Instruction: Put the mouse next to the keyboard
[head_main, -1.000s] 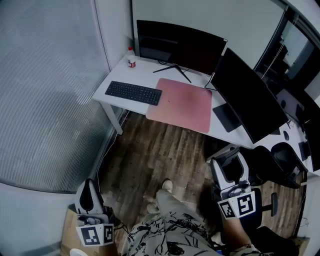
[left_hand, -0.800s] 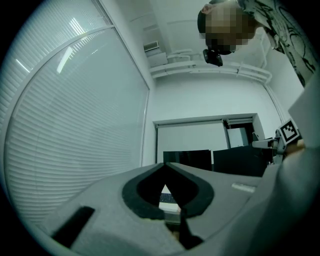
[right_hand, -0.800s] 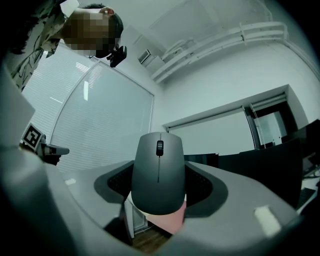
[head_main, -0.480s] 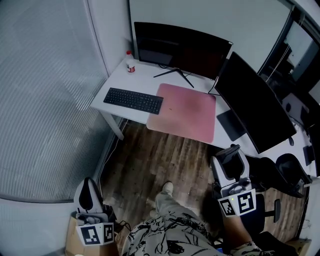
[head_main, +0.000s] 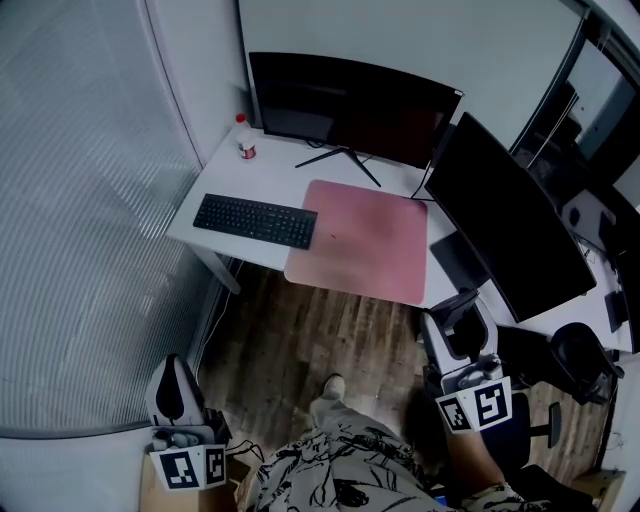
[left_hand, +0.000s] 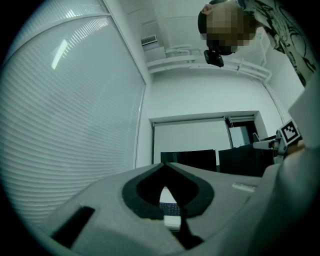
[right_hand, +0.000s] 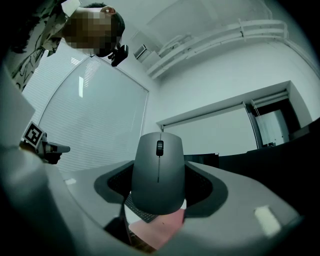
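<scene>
- Desk (head_main: 275, 170) now sits lower and nearer in the head view than a moment ago. The person is walking up to it across the wooden floor (head_main: 330, 330); both tools are carried forward, level.
- Two dark monitors (head_main: 350, 105) stand along the back and right side of the desk, as before.
- Pink mat (head_main: 365, 240) lies in front of them. The keyboard (head_main: 255, 221) is just left of it, their edges about touching.
- Right gripper (head_main: 458, 312) is clenched on the mouse (right_hand: 158, 172), which sits upright between the jaws with its wheel facing the camera. The grip is no different from a second ago. The mouse is in the air, well short of the desk.
- Left gripper (head_main: 176, 372) has its jaws closed together with nothing in them.
- My read: this is the carrying stage. The set-down comes next, probably on the mat edge beside the keyboard, once the desk is within reach.
</scene>
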